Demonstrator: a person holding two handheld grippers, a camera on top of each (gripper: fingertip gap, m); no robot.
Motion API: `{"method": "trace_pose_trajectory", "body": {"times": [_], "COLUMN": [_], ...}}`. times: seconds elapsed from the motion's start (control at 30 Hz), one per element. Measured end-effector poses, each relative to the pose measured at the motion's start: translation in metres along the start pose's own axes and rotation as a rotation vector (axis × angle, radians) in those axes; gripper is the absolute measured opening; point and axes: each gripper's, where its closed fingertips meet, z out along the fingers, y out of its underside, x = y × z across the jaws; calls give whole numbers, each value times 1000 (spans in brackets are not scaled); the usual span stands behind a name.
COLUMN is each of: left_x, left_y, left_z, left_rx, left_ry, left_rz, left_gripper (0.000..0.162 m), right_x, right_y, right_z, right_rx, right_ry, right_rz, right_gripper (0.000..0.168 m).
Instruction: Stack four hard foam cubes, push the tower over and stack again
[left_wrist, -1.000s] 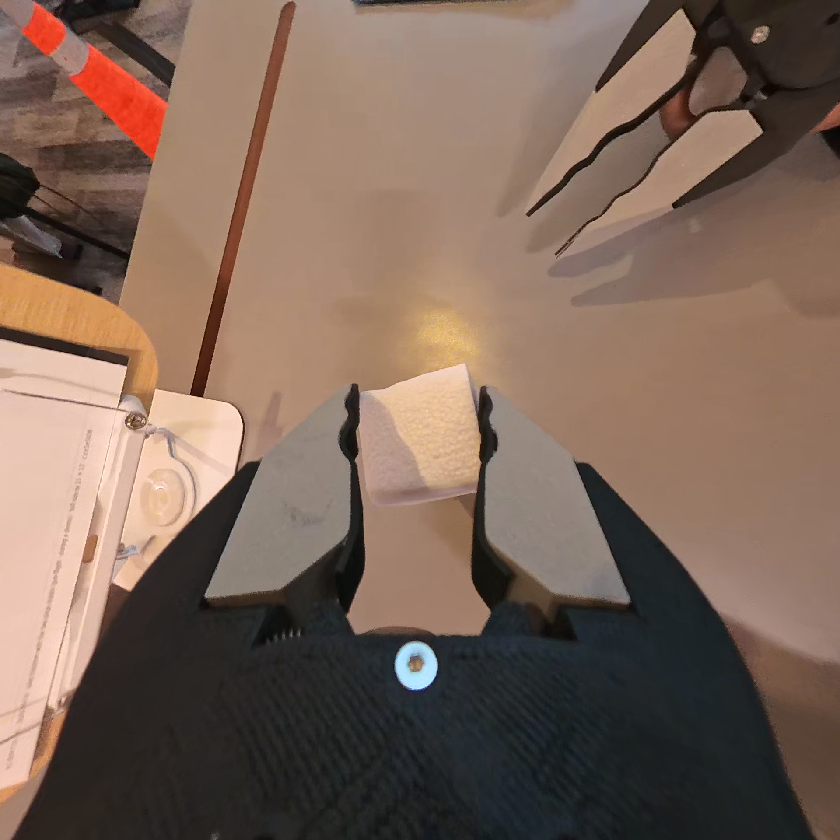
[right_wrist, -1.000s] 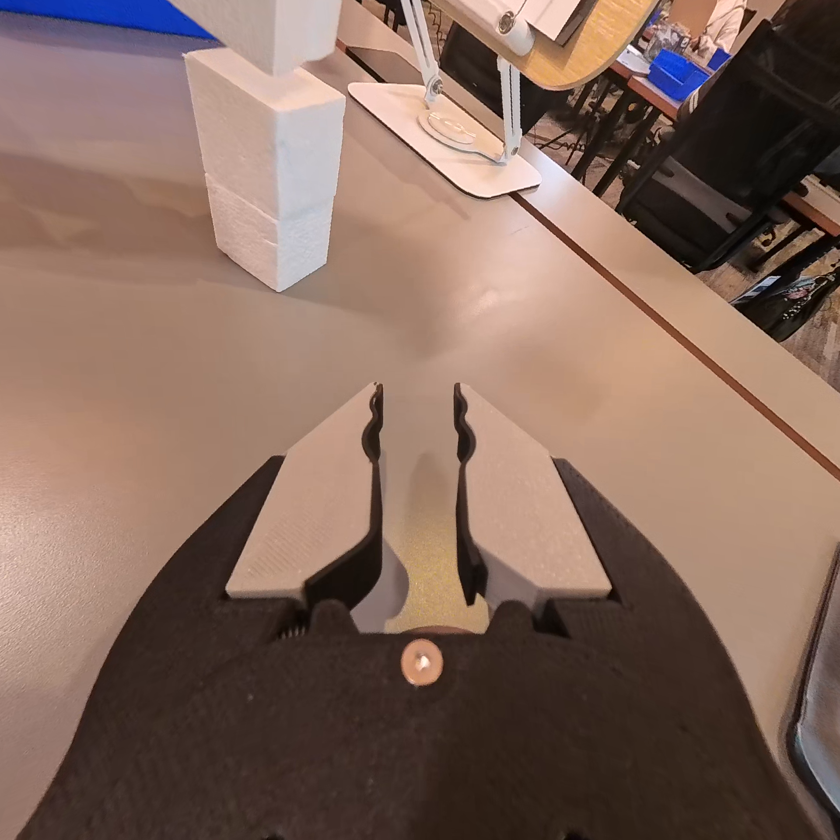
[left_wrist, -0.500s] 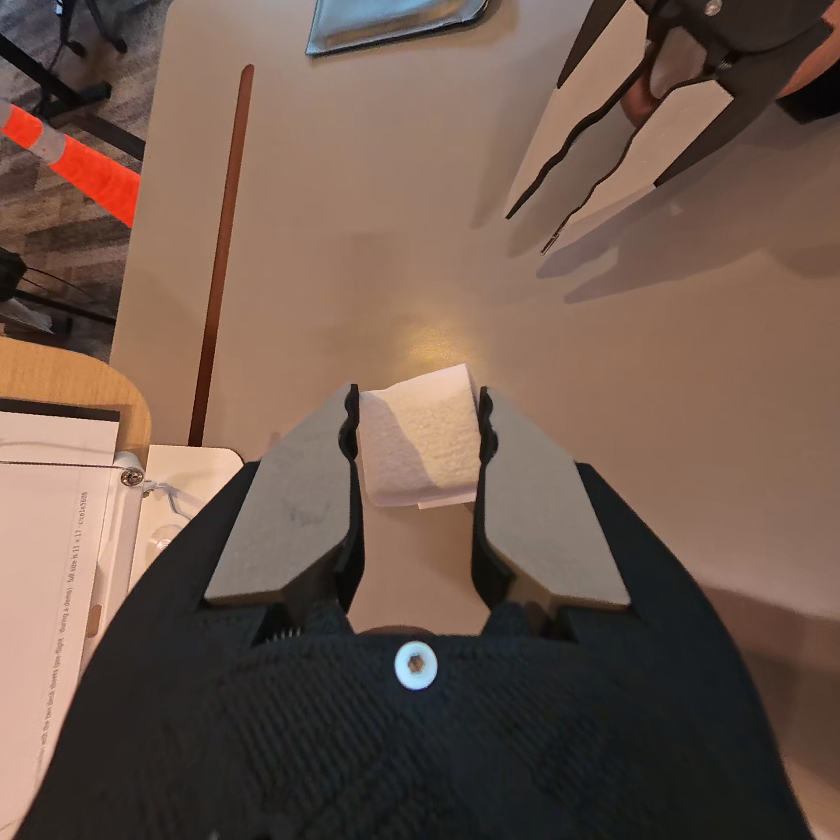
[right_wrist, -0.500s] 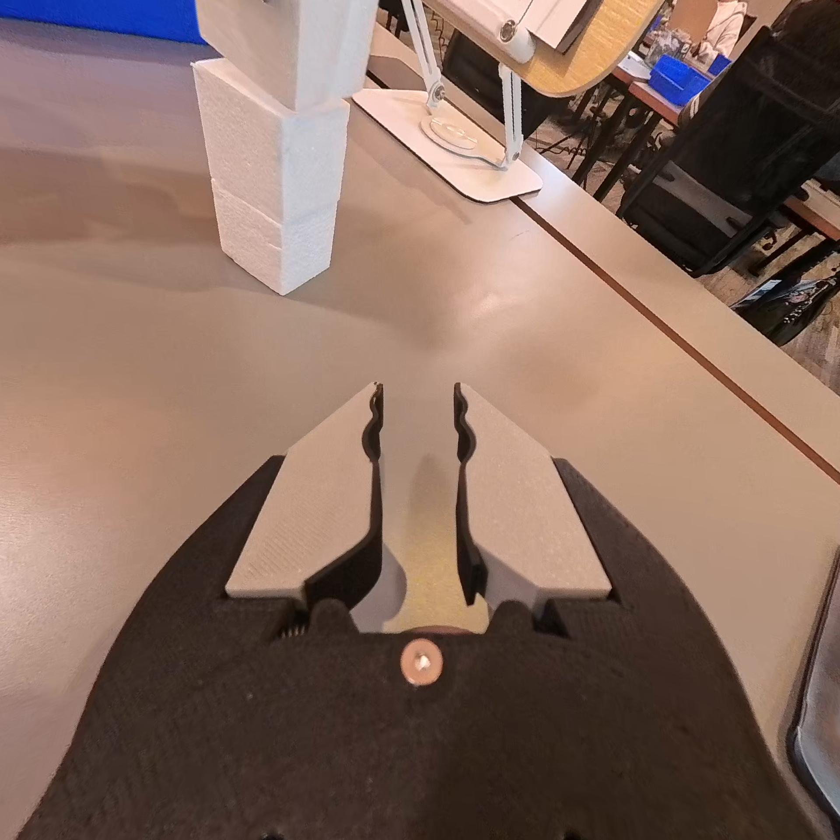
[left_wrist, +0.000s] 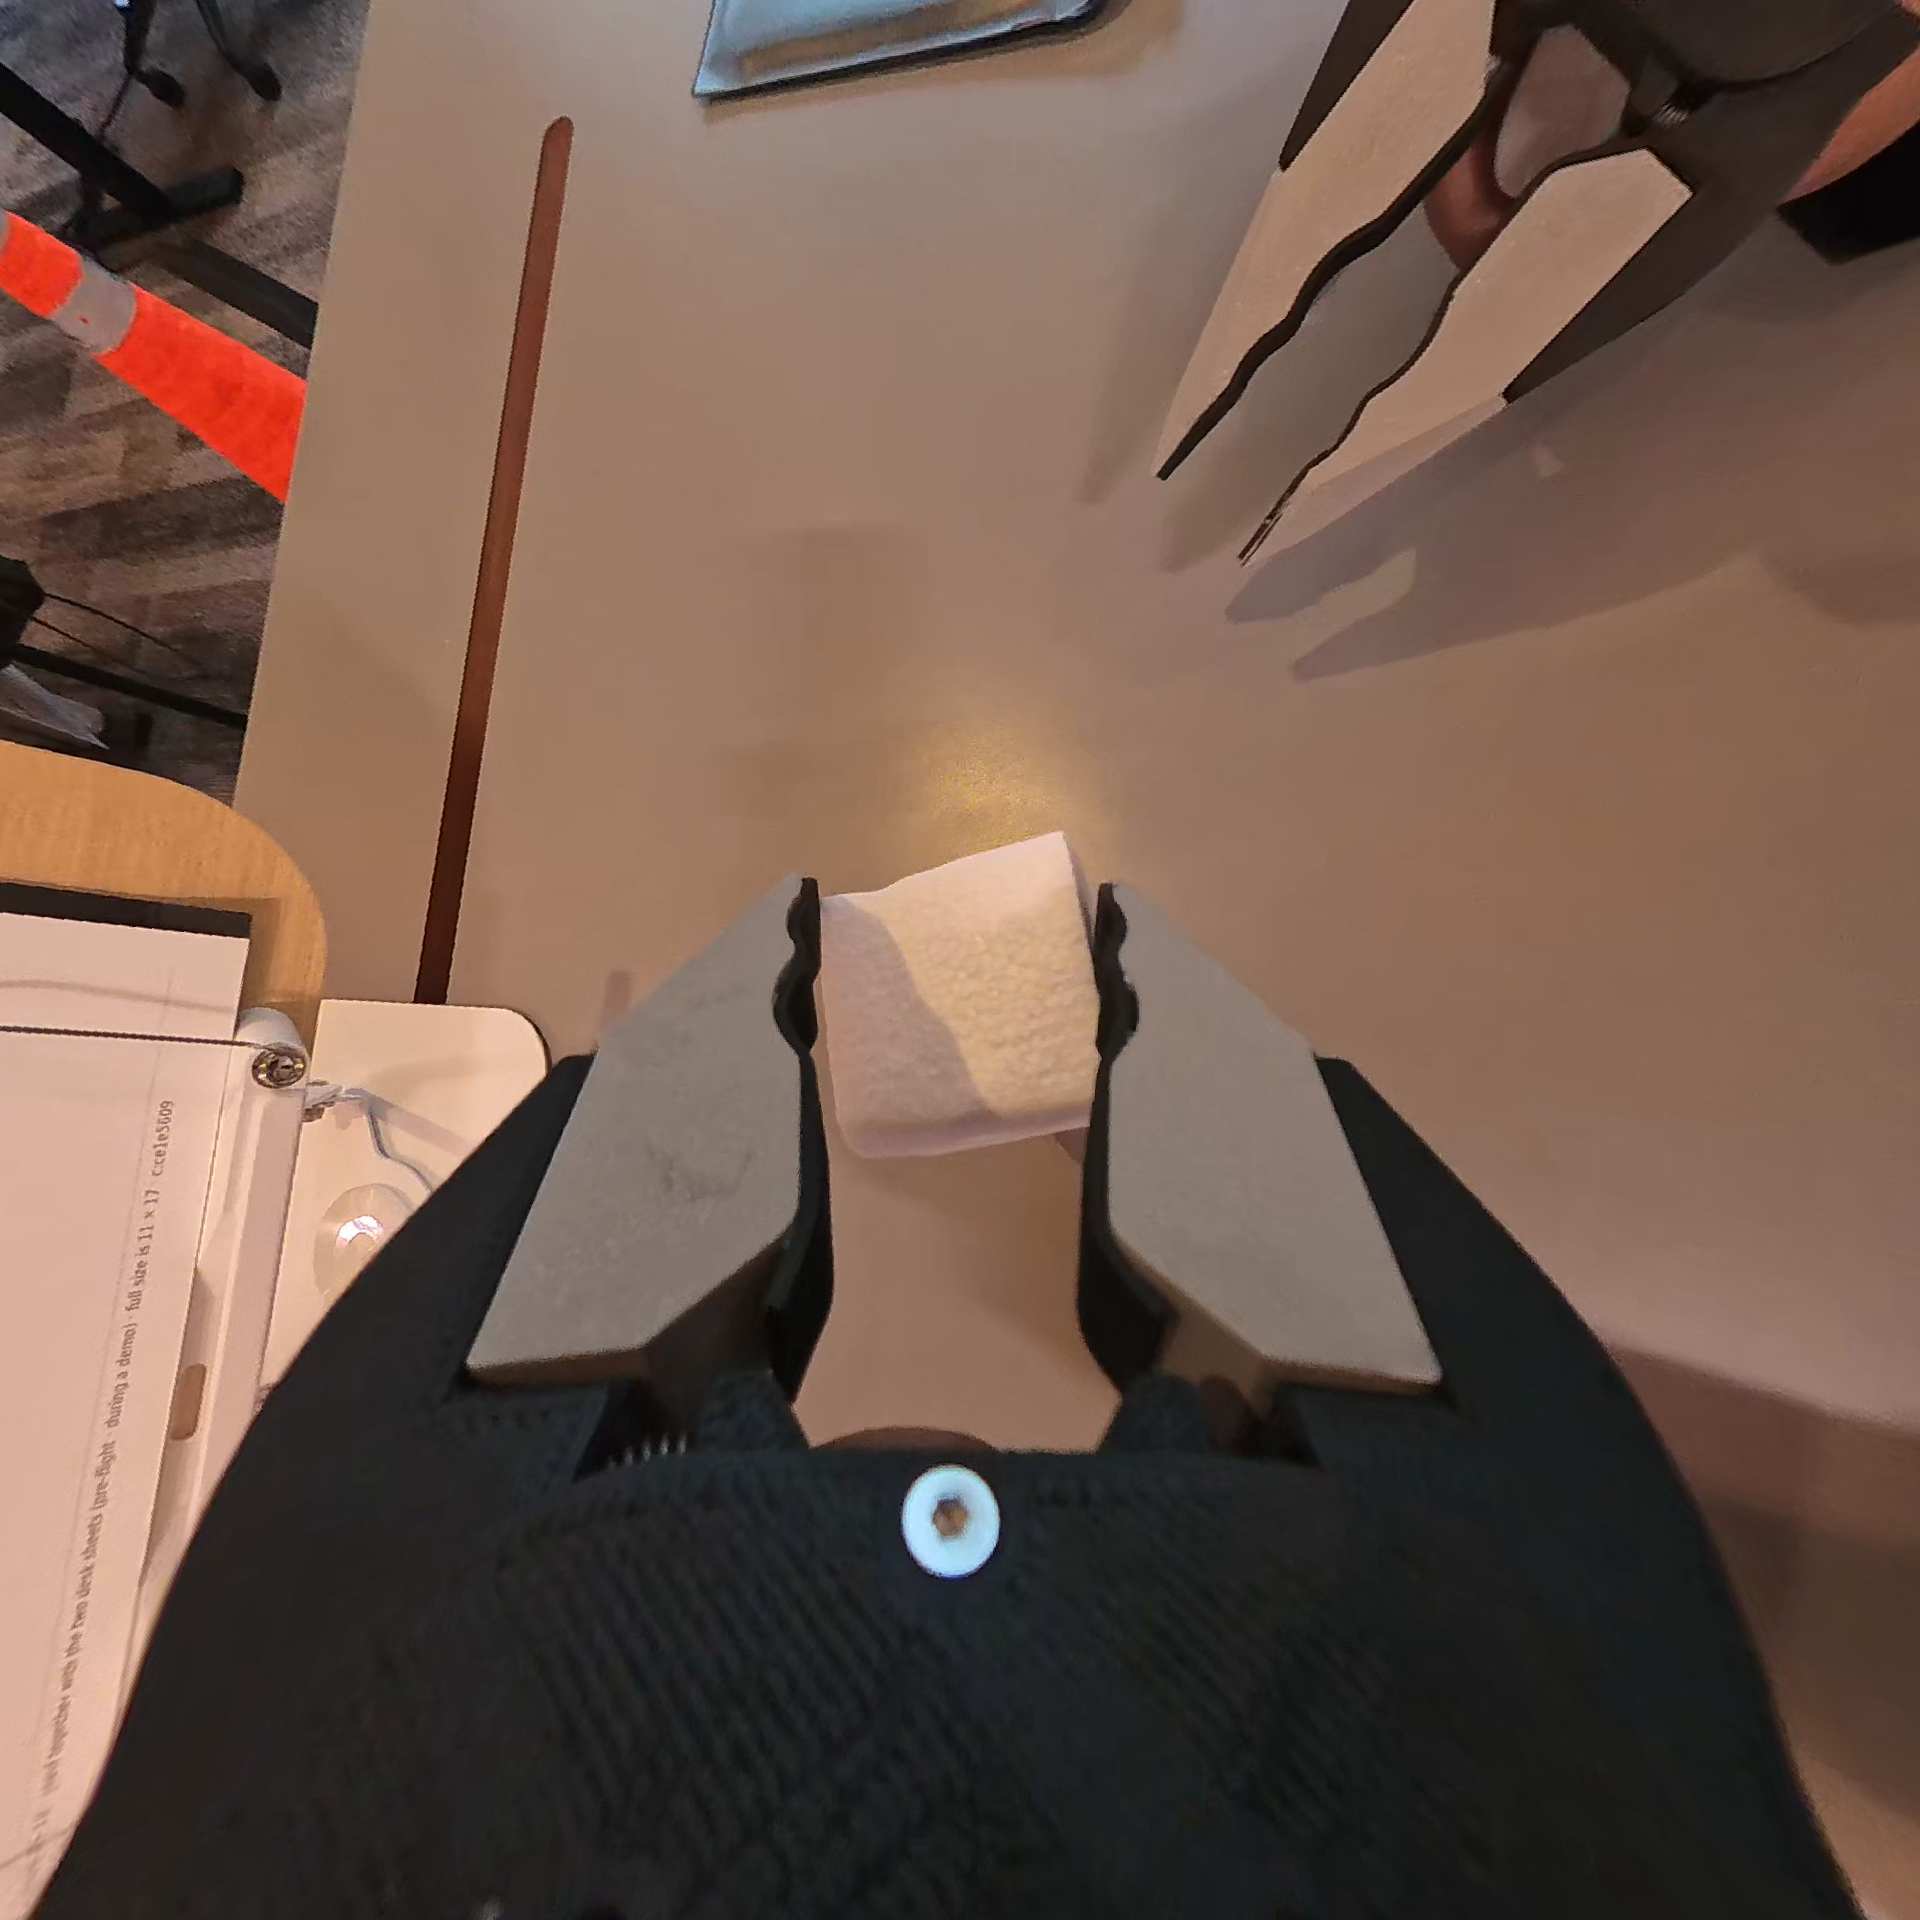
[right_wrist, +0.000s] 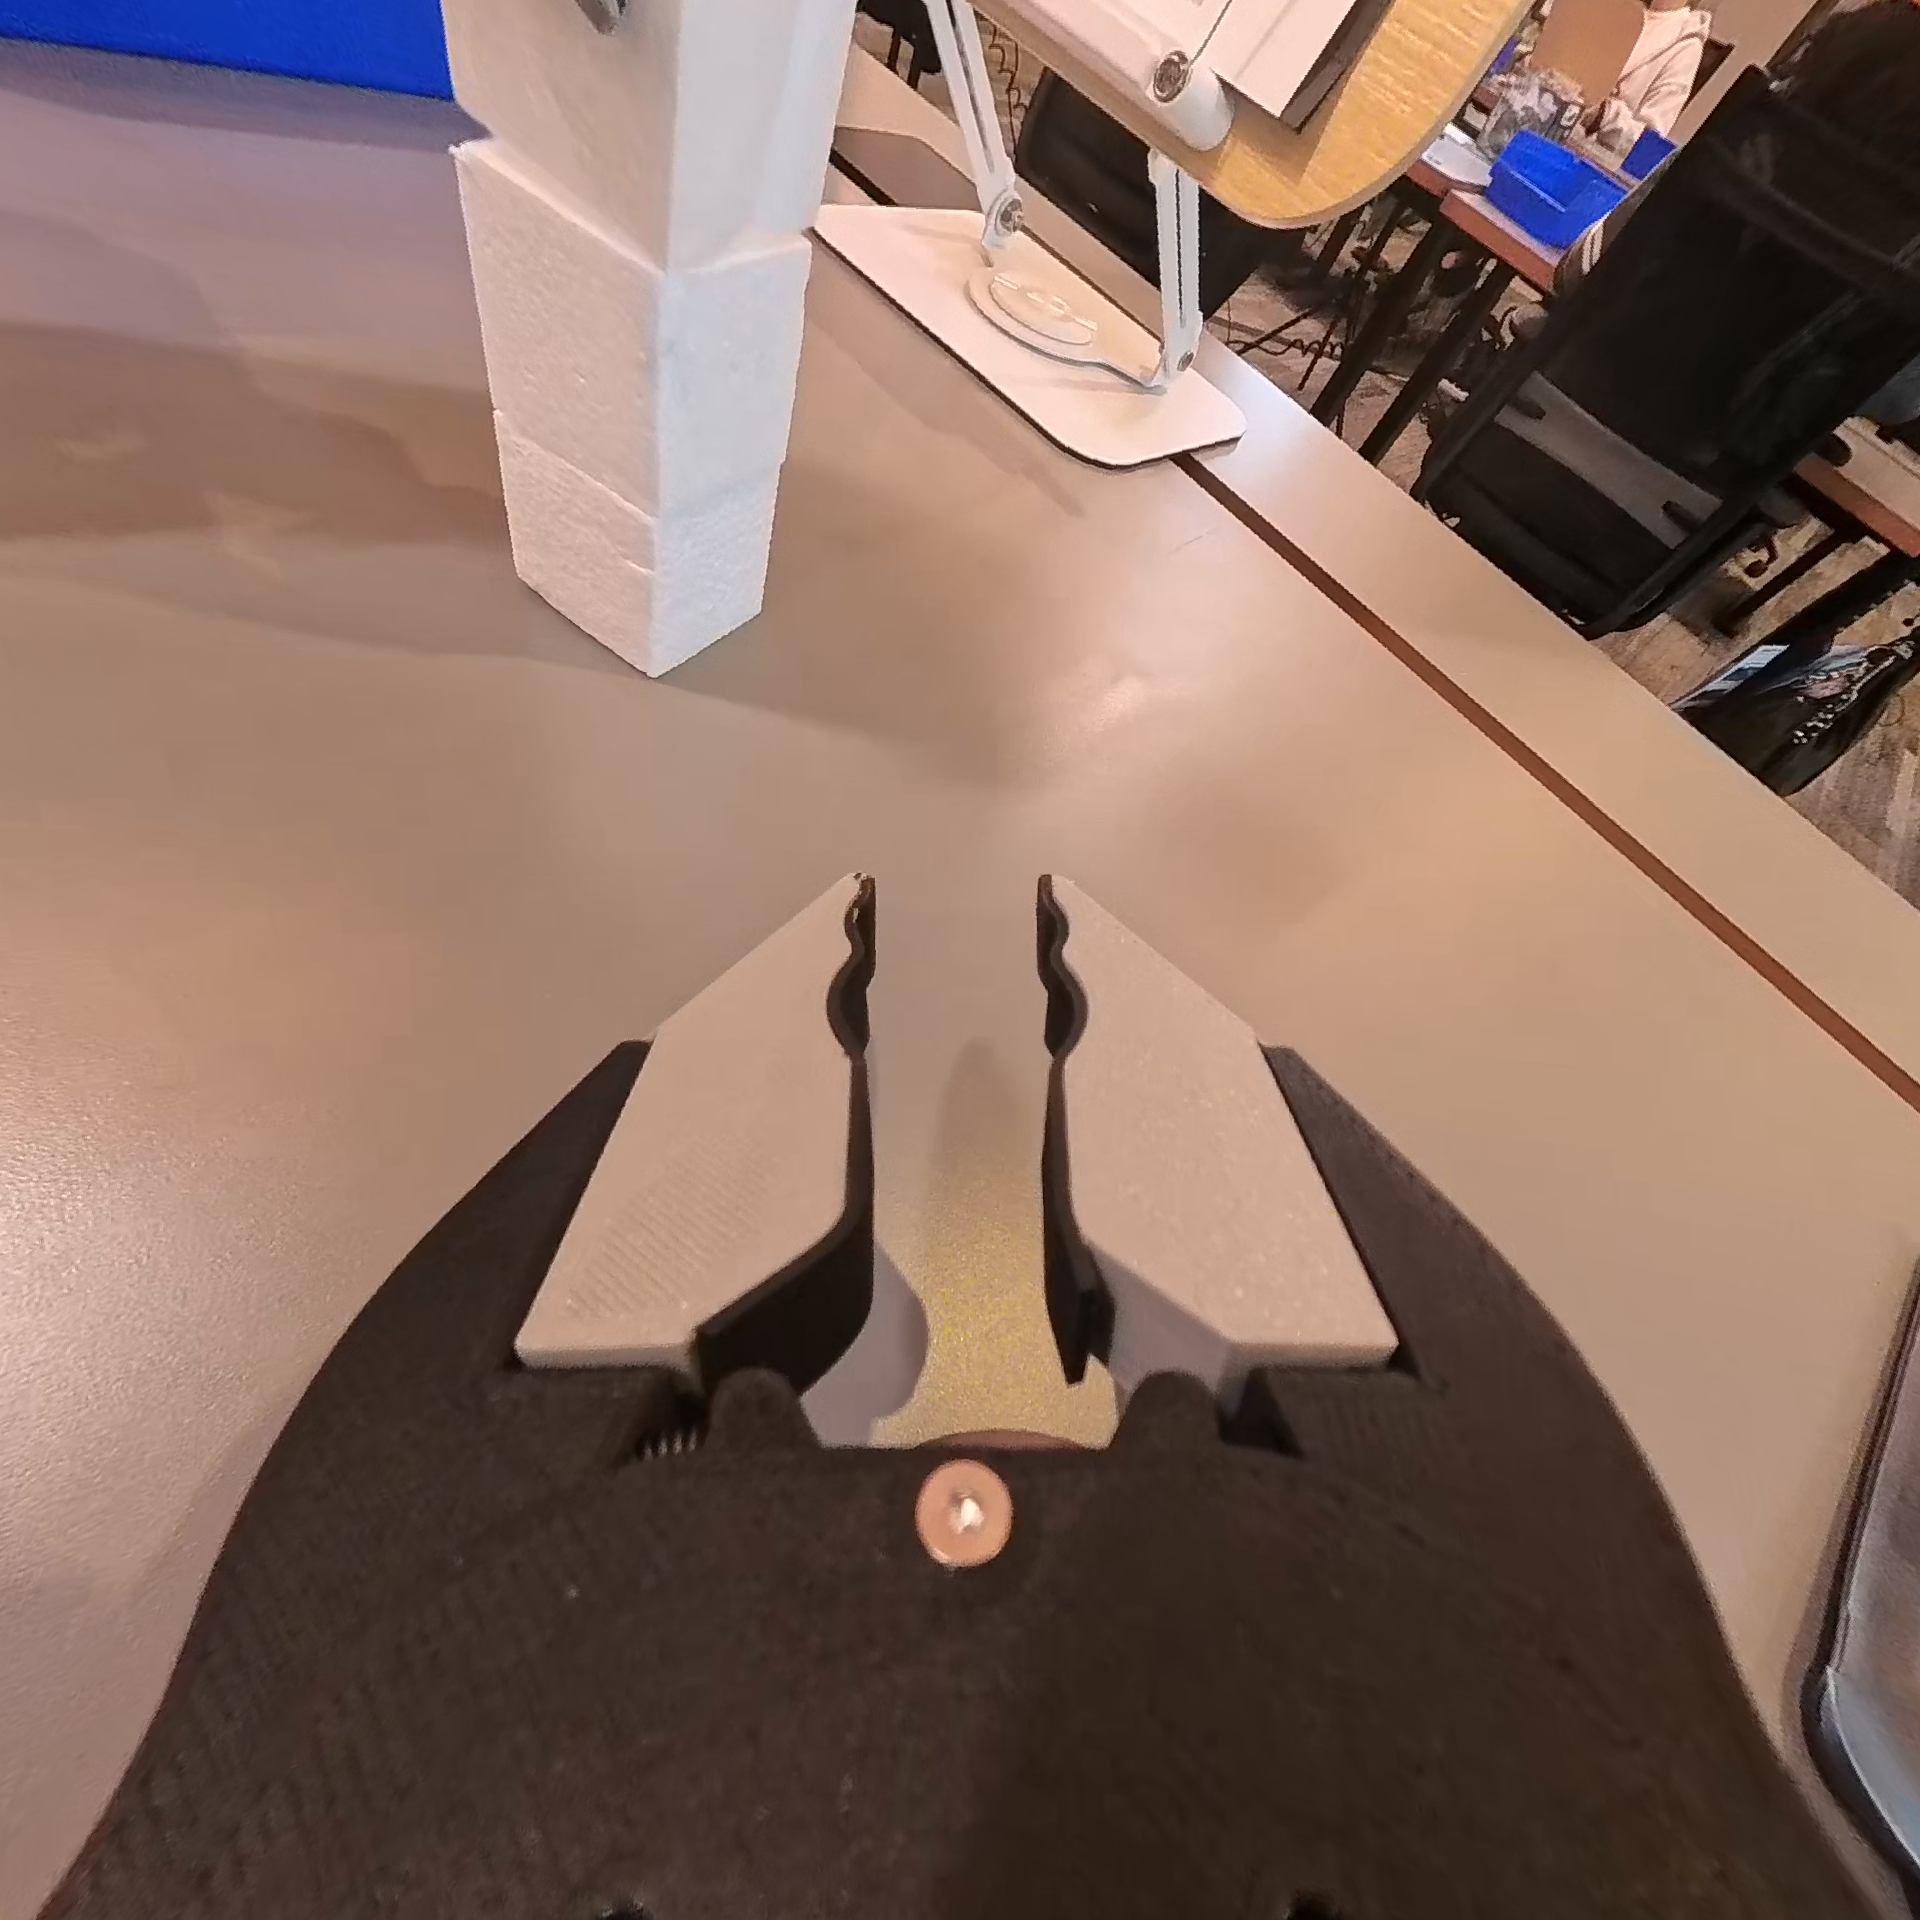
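My left gripper (left_wrist: 956, 935) is shut on a white foam cube (left_wrist: 956, 997), seen from above over the beige table (left_wrist: 831, 520). In the right wrist view that cube (right_wrist: 644, 94) sits at the top of a tower, slightly turned, on a second cube (right_wrist: 623, 312) that rests on a bottom cube (right_wrist: 634, 561). Whether it presses on the second cube or hovers just over it I cannot tell. My right gripper (right_wrist: 956, 894) is open and empty, low over the table in front of the tower; it also shows in the left wrist view (left_wrist: 1205, 514).
A white stand base (right_wrist: 1039, 343) lies behind the tower to the right, with a wooden board holding papers (left_wrist: 104, 1143) above it. A dark flat tray (left_wrist: 883, 42) lies at the far table edge. A brown seam (left_wrist: 499, 520) runs along the table. Chairs (right_wrist: 1662, 312) stand beyond it. Across from one pair of fingers to the other is roughly 15 centimeters.
The left gripper has lowered its cube onto the two stacked cubes. The right gripper has moved closer to the tower, still open.
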Motion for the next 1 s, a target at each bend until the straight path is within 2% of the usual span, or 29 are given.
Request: {"method": "trace_pose_trajectory", "body": {"times": [0.2, 0.23, 0.3, 0.47, 0.53, 0.6, 0.7, 0.83, 0.9, 1.0], "left_x": [0, -2, -5, -9, -15, -28, -40, -16, 5, 28], "left_y": [0, 0, 1, -1, -2, 5, 32, 100, 128, 170], "left_z": [1, 1, -1, -12, -23, -46, -103, -169, -178, -175], "left_rx": [30, 32, 36, 56, 76, 76, 147, 218, 238, 176], "left_ry": [-13, -26, -57, -89, -147, -283, -527, -831, -885, -858], "left_rz": [-23, -25, -28, -56, -94, -201, -453, -697, -758, -830], "left_gripper": [52, 54, 69, 79, 84, 84, 89, 98, 95, 96], "right_x": [0, 0, 0, 0, 1, 3, 5, 4, 2, 0], "right_y": [0, 0, 0, 1, 2, 1, 1, 1, 1, 4], "right_z": [0, 0, 0, 1, 0, -1, -1, -1, -1, 2], "right_rx": [-1, -1, -1, -5, -6, -3, -1, -6, -7, -20], "right_ry": [0, 0, -1, 0, 3, 8, 12, 7, 6, 0], "right_rz": [1, 1, 0, 0, 1, 5, 16, 23, 16, 10], "right_gripper": [28, 28, 28, 28, 28, 28, 28, 28, 28, 28]}}
